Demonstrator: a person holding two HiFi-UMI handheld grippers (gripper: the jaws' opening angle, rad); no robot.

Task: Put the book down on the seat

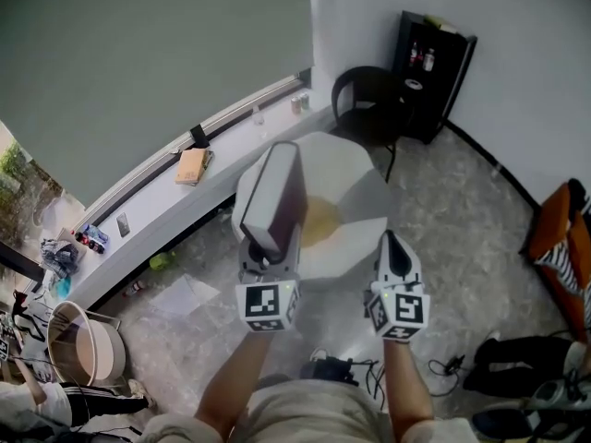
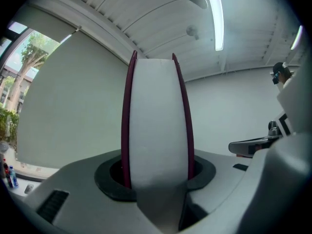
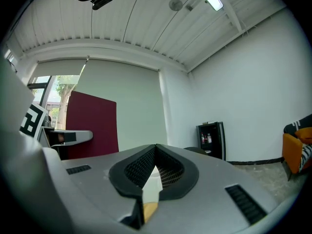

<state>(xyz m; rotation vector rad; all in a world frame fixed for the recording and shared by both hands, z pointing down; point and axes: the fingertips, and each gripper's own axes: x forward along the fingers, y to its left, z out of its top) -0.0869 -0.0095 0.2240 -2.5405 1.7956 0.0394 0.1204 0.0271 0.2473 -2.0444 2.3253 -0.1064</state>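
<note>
Head view: left tongs (image 1: 268,247) clamp the maroon book (image 1: 277,192) at its lower end. The book stands upright, long axis vertical, page edges facing back along the tongs. The white seat (image 1: 355,169) lies just beyond and to the right. Right tongs (image 1: 390,243) are closed and empty, by the seat's near edge. Likely next: carry the book far-right and tip it flat.

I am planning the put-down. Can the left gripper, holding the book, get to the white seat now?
Probably yes. The left gripper holds the book upright just before the white seat, whose top looks free, and nothing stands between them. The right gripper is aside.
</note>
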